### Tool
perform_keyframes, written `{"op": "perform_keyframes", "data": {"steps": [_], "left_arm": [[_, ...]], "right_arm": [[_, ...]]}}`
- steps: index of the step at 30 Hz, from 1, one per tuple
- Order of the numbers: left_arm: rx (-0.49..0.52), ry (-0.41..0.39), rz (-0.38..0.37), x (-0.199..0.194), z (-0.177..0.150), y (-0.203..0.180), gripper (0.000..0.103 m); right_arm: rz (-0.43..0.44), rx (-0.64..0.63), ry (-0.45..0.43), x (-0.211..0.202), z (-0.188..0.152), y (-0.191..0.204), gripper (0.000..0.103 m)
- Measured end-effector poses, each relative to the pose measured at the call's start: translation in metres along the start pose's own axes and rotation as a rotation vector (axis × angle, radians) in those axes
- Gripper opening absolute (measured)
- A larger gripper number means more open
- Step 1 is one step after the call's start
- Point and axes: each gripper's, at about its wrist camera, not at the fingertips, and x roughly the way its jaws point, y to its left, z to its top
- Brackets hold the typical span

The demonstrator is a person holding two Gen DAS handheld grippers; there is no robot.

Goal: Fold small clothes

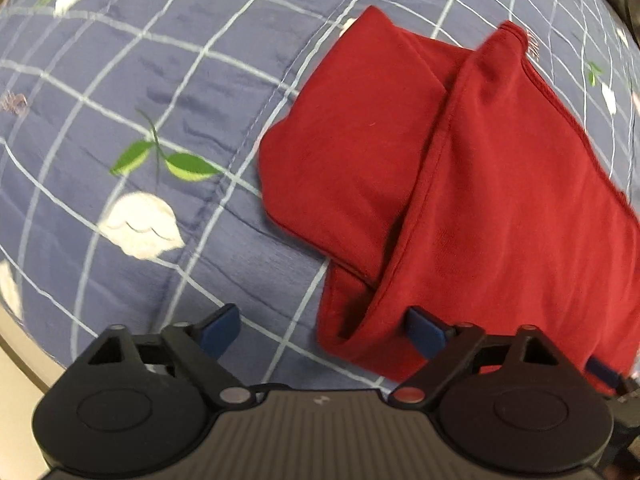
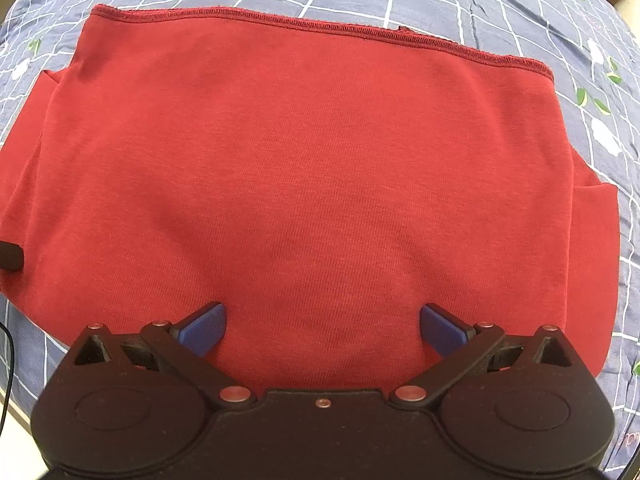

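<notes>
Two blue-tipped fingers of the left gripper (image 1: 324, 330) stand spread wide in the left wrist view, with nothing clamped between them. Its left finger (image 1: 222, 330) hangs over bare bedcover (image 1: 120, 80), a blue quilted sheet crossed by pale grid lines and printed with white flowers and green leaves. Its right finger (image 1: 428, 330) sits at the near edge of the red garment (image 1: 500, 208), where a loose fold of cloth curls up beside the pad; whether pad and cloth touch cannot be told. The garment lies ahead and to the right of this claw, folded into layers: a lower panel reaches out to the left ahead of the fingers, and an upper layer with a stitched hem runs diagonally away on the right. At the far right, low in the picture, a blue finger tip of the other tool rests at the cloth's edge.

From the right wrist view, the right gripper (image 2: 322, 330) is likewise opened wide and empty-handed. Both its fingers hover over the near part of the red garment (image 2: 300, 160), which fills most of the space straight ahead, lying flat on the bedcover (image 2: 520, 20). A stitched hem forms the far edge. Folded sleeve or side layers show at the left and right ends. At the far left, a dark object (image 2: 10, 256) touches the cloth's edge.
</notes>
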Motion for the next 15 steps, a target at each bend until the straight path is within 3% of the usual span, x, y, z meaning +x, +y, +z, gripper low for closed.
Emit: {"op": "perform_keyframes", "data": {"steps": [6,10,13,15], "left_arm": [[-0.018,0.009,-0.073,0.002,0.001,-0.001,0.057],[-0.048,0.008,-0.081,0.004,0.002,-0.004,0.054],[-0.067,0.004,-0.08,0.004,0.004,-0.009,0.044],[-0.074,-0.005,-0.094,0.002,0.002,-0.01,0.028]], "right_arm": [[0.0,0.021,0.018,0.002,0.004,-0.003,0.103],[0.005,0.03,0.038,0.002,0.009,-0.006,0.103],[0.011,0.057,0.058,0.002,0.011,-0.01,0.103],[0.02,0.081,0.074,0.001,0.012,-0.015,0.103]]}}
